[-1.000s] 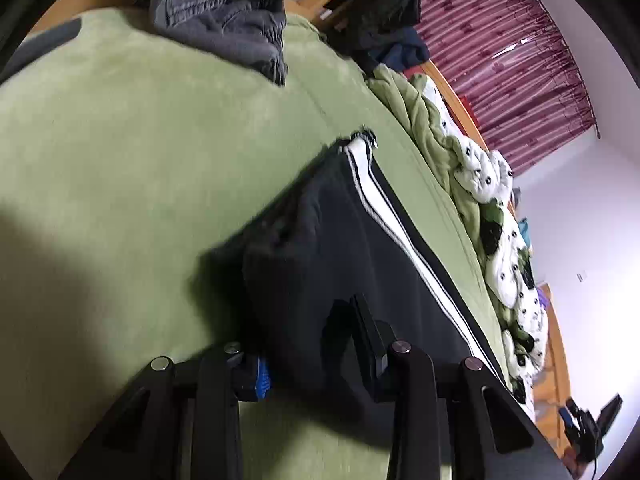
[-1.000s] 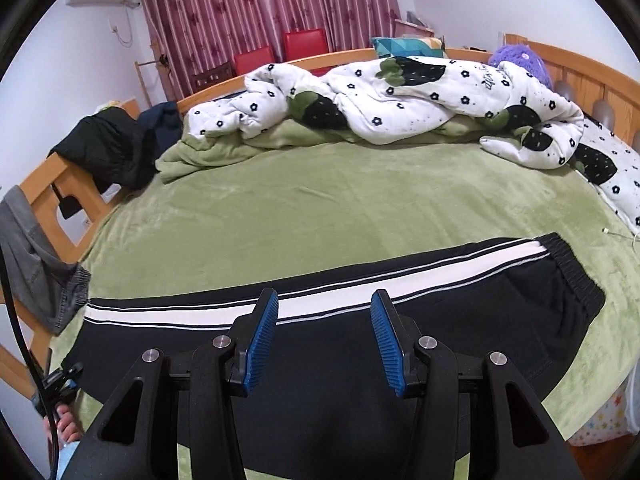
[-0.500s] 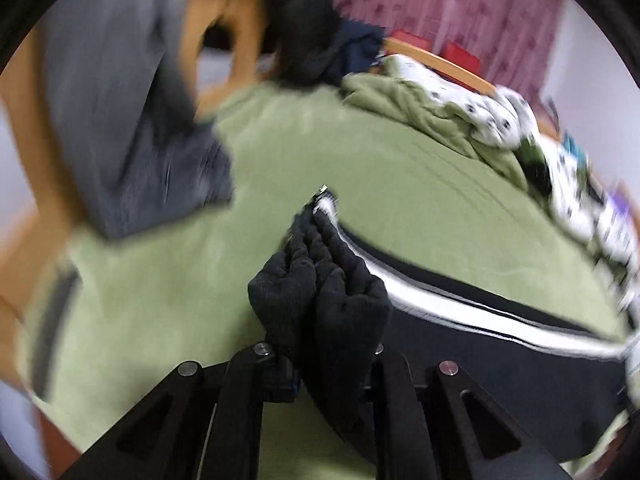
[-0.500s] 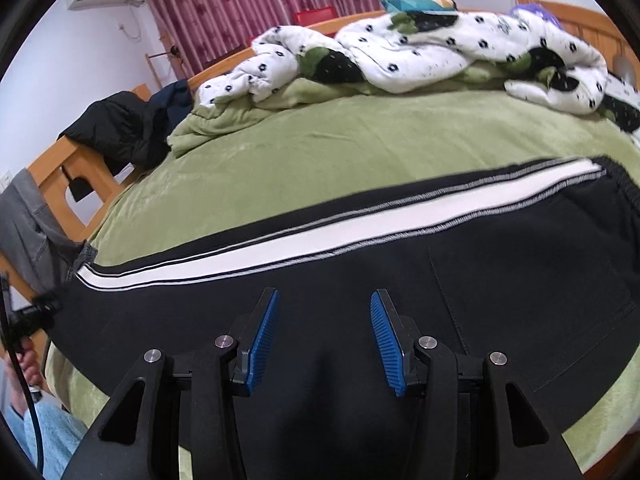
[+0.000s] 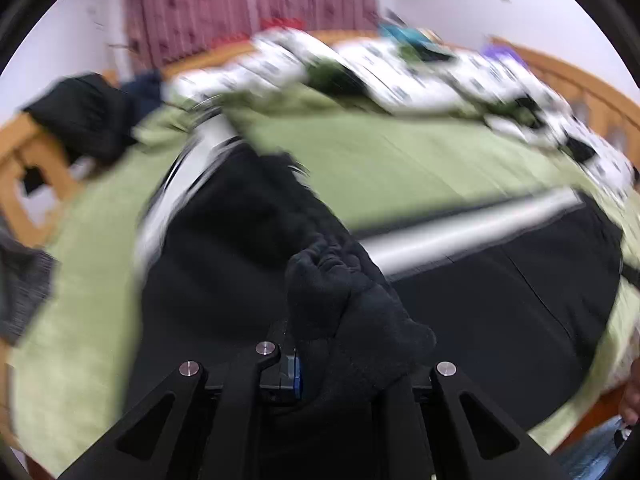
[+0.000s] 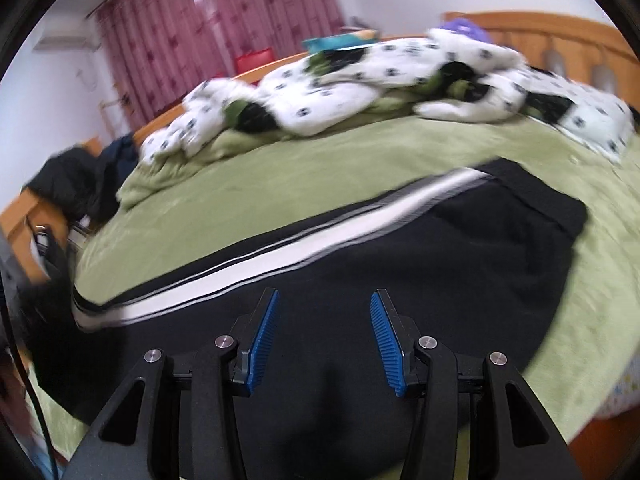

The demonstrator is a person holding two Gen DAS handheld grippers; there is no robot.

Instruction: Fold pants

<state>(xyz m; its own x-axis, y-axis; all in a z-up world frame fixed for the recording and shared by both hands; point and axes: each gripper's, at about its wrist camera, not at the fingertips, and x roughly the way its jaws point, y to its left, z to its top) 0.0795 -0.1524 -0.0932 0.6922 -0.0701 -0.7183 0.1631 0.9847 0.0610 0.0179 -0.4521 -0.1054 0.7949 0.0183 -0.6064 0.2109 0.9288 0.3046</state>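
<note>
The left claw (image 5: 320, 364) has clamped the cuff of the pants (image 5: 500, 300) and swung it up over the leg ahead, starting the fold. The right claw (image 6: 324, 336) hangs open above the pants (image 6: 460, 264) on the bed (image 6: 280, 184).

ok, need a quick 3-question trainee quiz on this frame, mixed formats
1. True or false: the left hand-held gripper is shut on the cuff end of the black pants.
2. The right hand-held gripper is: A) open above the pants, B) shut on the waistband, C) holding the spotted quilt.
3. Fill in: the pants lie on a ___ blanket.

Key: 1 true; 2 A; 3 green.
</note>
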